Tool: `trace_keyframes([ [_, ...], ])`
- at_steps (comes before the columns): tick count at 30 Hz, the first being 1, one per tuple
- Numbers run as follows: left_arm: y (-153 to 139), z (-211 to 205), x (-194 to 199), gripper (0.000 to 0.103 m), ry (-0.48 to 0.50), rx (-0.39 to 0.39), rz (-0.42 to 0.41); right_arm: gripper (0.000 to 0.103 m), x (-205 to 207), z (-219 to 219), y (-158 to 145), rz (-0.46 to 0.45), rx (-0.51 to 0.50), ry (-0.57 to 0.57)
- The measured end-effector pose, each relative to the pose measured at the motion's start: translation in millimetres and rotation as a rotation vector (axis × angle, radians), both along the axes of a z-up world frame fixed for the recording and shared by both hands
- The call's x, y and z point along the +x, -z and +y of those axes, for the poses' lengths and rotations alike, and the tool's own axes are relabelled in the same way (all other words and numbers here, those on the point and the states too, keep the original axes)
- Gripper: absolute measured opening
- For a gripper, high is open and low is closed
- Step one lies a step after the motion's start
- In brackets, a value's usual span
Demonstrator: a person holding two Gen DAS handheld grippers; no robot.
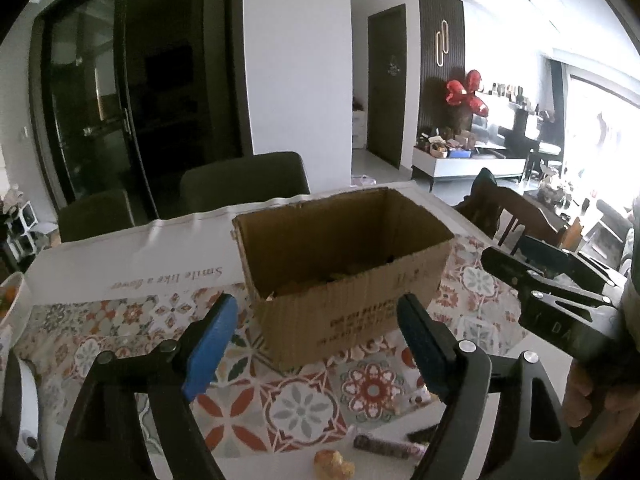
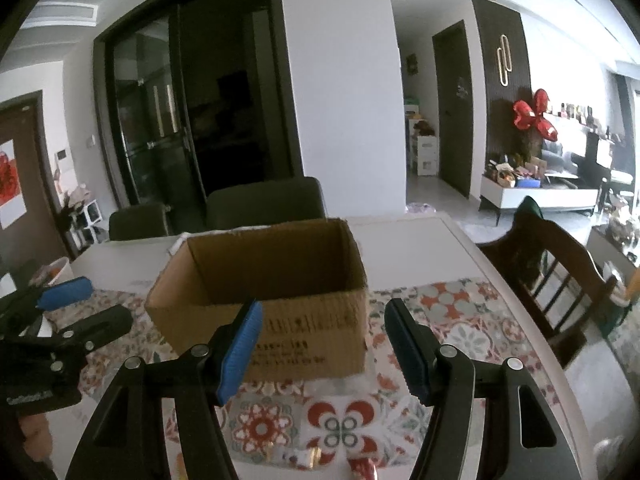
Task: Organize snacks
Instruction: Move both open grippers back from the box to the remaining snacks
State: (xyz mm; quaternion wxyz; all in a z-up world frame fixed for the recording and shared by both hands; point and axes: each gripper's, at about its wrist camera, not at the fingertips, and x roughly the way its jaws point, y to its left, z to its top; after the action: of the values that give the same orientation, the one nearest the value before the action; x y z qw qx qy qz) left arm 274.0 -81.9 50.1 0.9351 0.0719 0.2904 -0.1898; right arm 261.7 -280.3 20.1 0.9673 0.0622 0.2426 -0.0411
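Note:
An open cardboard box (image 1: 344, 280) stands on the patterned tablecloth (image 1: 300, 404), with several snacks lying in its bottom. My left gripper (image 1: 318, 302) is just in front of the box, open, with nothing between its blue pads. A wrapped bar (image 1: 388, 446) and a golden snack (image 1: 334, 464) lie on the table below it. In the right wrist view the same box (image 2: 280, 320) is ahead of my right gripper (image 2: 325, 306), which is open and holds nothing. Small wrapped snacks (image 2: 308, 458) lie near the table's front edge. Each gripper shows at the edge of the other's view.
Two dark chairs (image 1: 244, 180) stand behind the table and a wooden chair (image 2: 560, 280) at its right side. A white bowl (image 1: 12, 300) with orange contents sits at the far left. A white object (image 1: 28, 412) lies near the left front edge.

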Motion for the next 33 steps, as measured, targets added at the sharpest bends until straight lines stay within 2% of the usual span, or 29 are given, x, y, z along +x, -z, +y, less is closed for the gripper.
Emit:
trace_keyframes([
  [3,6.5,3.9,-10.9,0.090,-0.011,0.002,0.009,0.064,-12.5,2.2,4.3,0.004,-0.012,0.010],
  [10,16.1,14.0,-35.2,0.094,-0.045,0.018,-0.029,0.064,-34.4,11.7,12.8,0.012,-0.065,0.033],
  [14,21.6,16.1,-50.0,0.098,-0.052,0.044,-0.038,0.064,-41.5,13.1,22.9,0.034,-0.041,0.026],
  [18,31.4,19.8,-57.8,0.099,-0.075,0.074,-0.024,0.064,-49.4,14.6,34.4,0.061,-0.036,0.013],
  [24,48.2,24.7,-66.9,0.098,-0.100,0.083,0.013,0.064,-63.3,18.8,52.8,0.096,-0.065,0.023],
  [33,72.0,25.5,-79.8,0.098,-0.112,0.099,0.047,0.064,-71.3,14.7,73.7,0.139,-0.052,0.040],
])
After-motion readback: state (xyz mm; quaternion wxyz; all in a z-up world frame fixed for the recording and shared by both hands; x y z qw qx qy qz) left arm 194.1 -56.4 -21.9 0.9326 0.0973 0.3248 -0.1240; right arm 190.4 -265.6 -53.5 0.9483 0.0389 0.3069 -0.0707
